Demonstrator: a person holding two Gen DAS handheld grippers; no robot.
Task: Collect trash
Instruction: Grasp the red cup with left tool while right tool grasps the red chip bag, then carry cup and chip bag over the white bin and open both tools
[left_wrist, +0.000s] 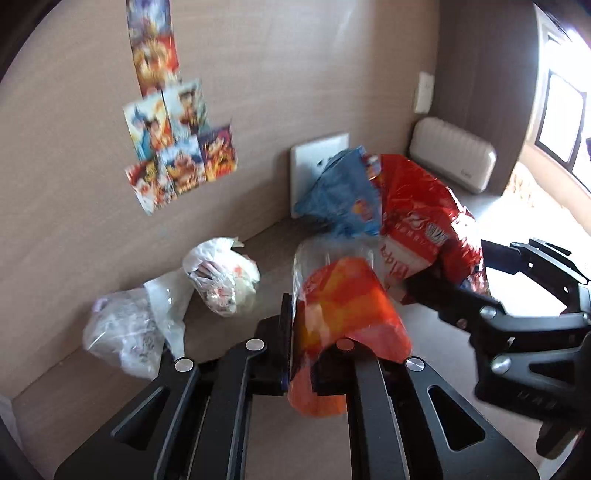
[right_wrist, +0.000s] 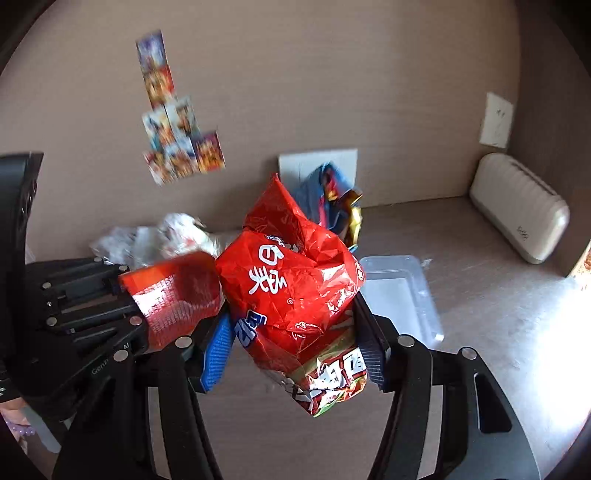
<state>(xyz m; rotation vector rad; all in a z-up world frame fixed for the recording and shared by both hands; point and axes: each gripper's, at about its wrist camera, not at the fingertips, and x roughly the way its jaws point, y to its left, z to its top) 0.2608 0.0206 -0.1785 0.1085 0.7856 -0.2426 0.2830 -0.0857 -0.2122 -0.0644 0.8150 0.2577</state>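
- Clear plastic bags lay on the bench by the wall, far left.
- Left hand-held gripper was clamped on an orange wrapper.
- Right hand-held gripper pinched a crumpled red snack bag, held above the bench.

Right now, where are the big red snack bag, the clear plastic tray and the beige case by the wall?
big red snack bag (right_wrist: 295, 280): right wrist view, on its crumpled front.
clear plastic tray (right_wrist: 402, 291): right wrist view, on its bare floor.
beige case (right_wrist: 521, 214): right wrist view, on its ribbed top.
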